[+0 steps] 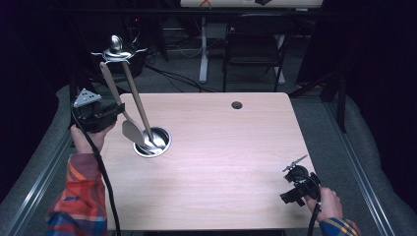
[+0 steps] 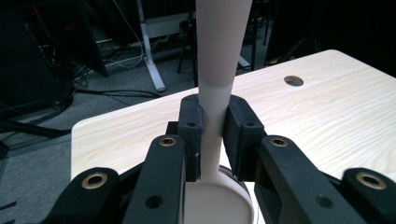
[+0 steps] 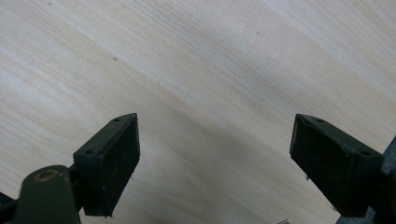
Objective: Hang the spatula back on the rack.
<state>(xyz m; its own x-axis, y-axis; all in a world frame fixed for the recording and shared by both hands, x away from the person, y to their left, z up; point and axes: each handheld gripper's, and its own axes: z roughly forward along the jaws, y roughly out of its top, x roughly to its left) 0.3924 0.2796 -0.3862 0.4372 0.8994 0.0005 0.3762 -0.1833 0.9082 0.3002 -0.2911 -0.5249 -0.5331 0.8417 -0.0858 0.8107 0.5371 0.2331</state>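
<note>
Spatula [image 1: 129, 125]: beige, held at the left of the table, blade low beside the metal cup [image 1: 153, 142], handle rising up and away to the far left.
Long axis: steeply tilted, blade end down and near, handle tip high and far; in the left gripper view the handle [image 2: 218, 51] runs straight up out of the jaws.
Handling: probably light and fairly stiff, with a smooth neck that could slip or pivot in a narrow pinch; the blade may flex a little.
Where to hold: the narrow neck just above the blade, as now, gives control of the blade; a grip higher on the handle would swing more.
Left gripper [image 2: 213, 140]: clamped on the spatula's neck, both pads touching it.
Second utensil [image 1: 139, 105]: a wooden-handled one stands in the cup, leaning the same way.
Right gripper [image 3: 215, 158]: jaws spread wide, nothing between them, low over bare table [image 3: 196, 70] at the near right, well apart from the cup.
Table: pale wood, with a cable hole [image 1: 237, 105] at the far edge.
</note>
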